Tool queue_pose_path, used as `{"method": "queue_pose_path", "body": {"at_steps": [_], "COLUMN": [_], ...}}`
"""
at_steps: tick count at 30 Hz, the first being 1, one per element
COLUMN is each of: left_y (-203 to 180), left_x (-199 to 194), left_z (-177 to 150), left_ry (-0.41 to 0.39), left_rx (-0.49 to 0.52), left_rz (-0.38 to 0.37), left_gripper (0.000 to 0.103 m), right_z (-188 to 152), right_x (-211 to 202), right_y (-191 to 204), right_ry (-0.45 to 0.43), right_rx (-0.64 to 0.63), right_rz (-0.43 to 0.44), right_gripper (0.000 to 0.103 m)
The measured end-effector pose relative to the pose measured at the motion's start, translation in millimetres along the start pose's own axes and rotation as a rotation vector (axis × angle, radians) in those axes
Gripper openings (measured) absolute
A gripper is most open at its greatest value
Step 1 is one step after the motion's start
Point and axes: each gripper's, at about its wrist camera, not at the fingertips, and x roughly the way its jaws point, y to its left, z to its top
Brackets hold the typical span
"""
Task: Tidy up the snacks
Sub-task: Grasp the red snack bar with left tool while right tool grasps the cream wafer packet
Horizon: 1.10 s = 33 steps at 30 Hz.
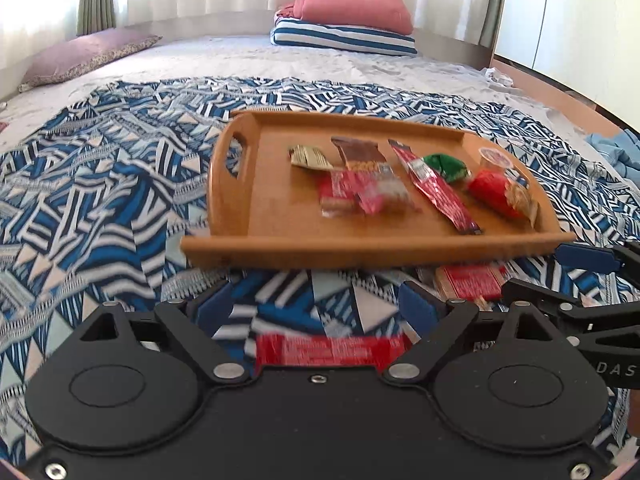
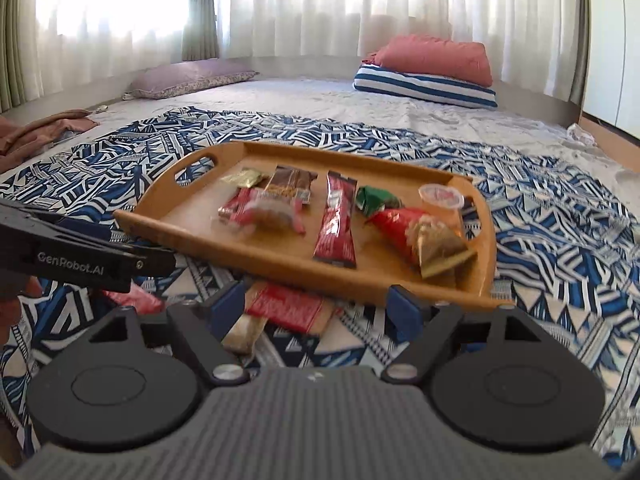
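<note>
A wooden tray (image 1: 236, 200) (image 2: 484, 240) lies on the patterned cloth and holds several snacks: a brown bar (image 1: 360, 154), a long red stick pack (image 1: 436, 190) (image 2: 336, 224), a green wrapped sweet (image 1: 446, 166), a jelly cup (image 2: 440, 196) and a red cone pack (image 2: 394, 226). My left gripper (image 1: 316, 306) is open just in front of the tray, with a red packet (image 1: 332, 350) lying on the cloth between its fingers, untouched. My right gripper (image 2: 316, 304) is open too, and a red and tan packet (image 2: 288, 308) (image 1: 472, 282) lies between its fingers.
Blue and white patterned cloth (image 1: 100, 200) covers the near half of a bed. A purple pillow (image 2: 192, 76) and a pink cushion on a striped one (image 2: 432, 68) lie at the far end by the curtains. Brown clothing (image 2: 36, 132) lies at far left. The two grippers sit side by side.
</note>
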Motion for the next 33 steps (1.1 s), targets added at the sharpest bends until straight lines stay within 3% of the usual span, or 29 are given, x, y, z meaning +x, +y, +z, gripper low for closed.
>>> {"method": "queue_pose_path", "body": {"at_steps": [22, 25, 27, 33], "left_y": [-17, -16, -16, -13], "left_x": [-8, -7, -8, -11], "left_z": [-36, -35, -35, -33], "left_ry": [0.019, 0.008, 0.002, -0.008], "left_rx": [0.062, 0.044, 0.042, 0.048], "left_rz": [-0.015, -0.015, -0.017, -0.022], "left_gripper": [0.091, 0.081, 0.068, 0.063], "right_z": [-33, -35, -36, -36], "right_x": [-10, -8, -7, -4], "right_y": [-13, -13, -12, -3], "right_ry": [0.042, 0.048, 0.050, 0.051], "right_rx": [0.062, 0.067, 0.067, 0.069], "right_rz": [-0.033, -0.032, -0.028, -0.009], "right_gripper": [0.088, 0.088, 0.088, 0.089]}}
